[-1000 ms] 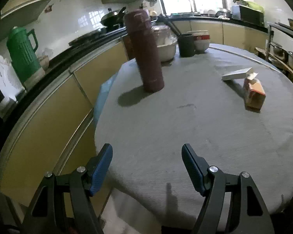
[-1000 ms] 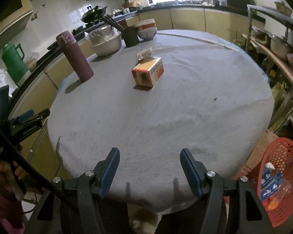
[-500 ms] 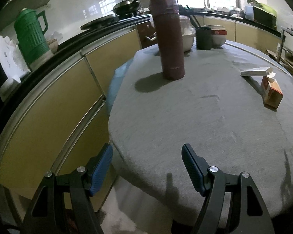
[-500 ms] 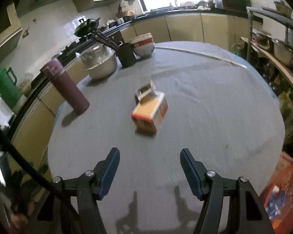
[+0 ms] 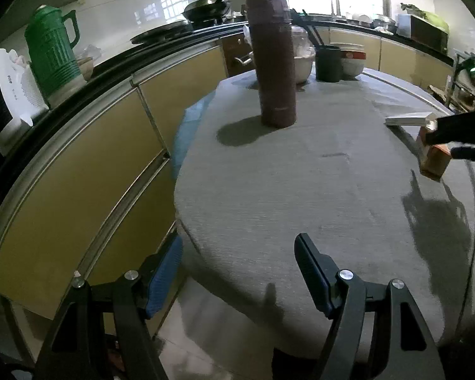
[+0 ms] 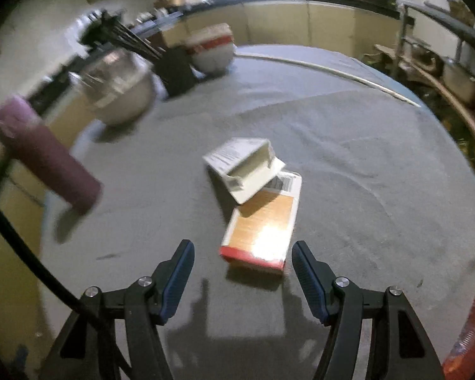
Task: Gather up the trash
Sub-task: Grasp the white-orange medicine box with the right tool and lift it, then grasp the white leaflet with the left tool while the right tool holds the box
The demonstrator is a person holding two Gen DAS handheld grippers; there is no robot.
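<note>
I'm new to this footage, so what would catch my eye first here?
Two boxes in the middle of the grey table: an orange box lying flat, with an open white box resting on its far end. The right hand-held gripper hovers open just before them. To the left, a tall maroon flask stands upright.

No text can be read in either view. The white carton (image 6: 242,166) on the table has lines of small grey print on its upper face, but they are too blurred to read. The orange box (image 6: 262,224) just near of it has a barcode-like label at its far end, also not legible.
</note>
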